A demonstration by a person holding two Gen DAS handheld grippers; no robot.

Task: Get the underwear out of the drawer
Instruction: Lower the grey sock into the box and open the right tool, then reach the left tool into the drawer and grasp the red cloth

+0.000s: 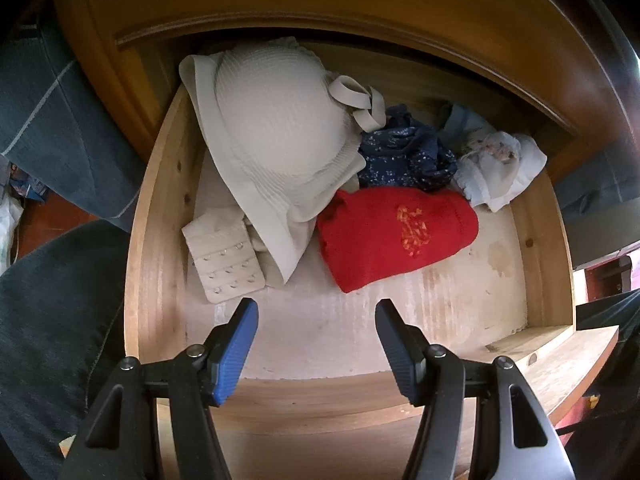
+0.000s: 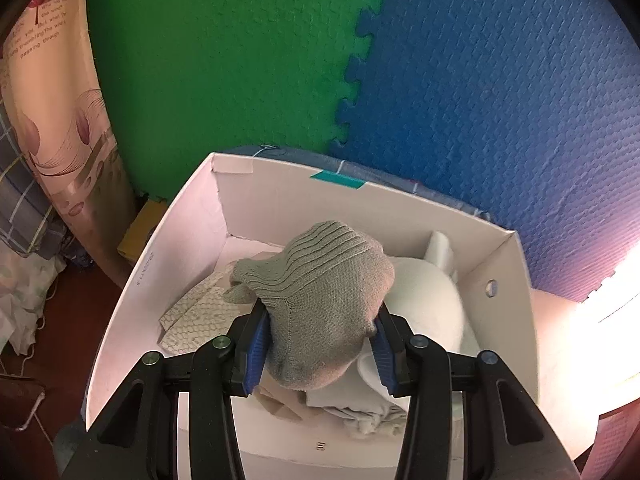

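- Two grippers are working: we are holding the left gripper [image 1: 316, 344] over the open drawer [image 1: 156, 248], and we are carrying a grey knitted sock [image 2: 324, 304] in the right gripper [image 2: 320, 354] above a white cardboard box [image 2: 496, 280].
- Step in hand, as we are judging it: dropping one drawer item into the box, with the sock hanging over pale garments already lying inside.
- Right fingers are pinching the sock from both sides, blue pads pressing into the knit.
- Left fingers are spread, nothing between them, tips hanging above the bare drawer bottom near its front edge.
- Next move is probably calling for the right fingers to let go so the sock falls in, then the left gripper reaching forward to the pile.
- Underwear left in the drawer: we are seeing a cream padded bra [image 1: 276, 140] at back left with its hook strip [image 1: 224, 256] flopped forward.
- A red folded garment [image 1: 396, 236] is lying in the middle, a navy floral piece [image 1: 404, 156] behind it and a pale blue-white piece [image 1: 496, 168] at back right.
- All soft and crumpled, touching each other; the red garment is nearest the left fingertips and looking easiest to pinch.
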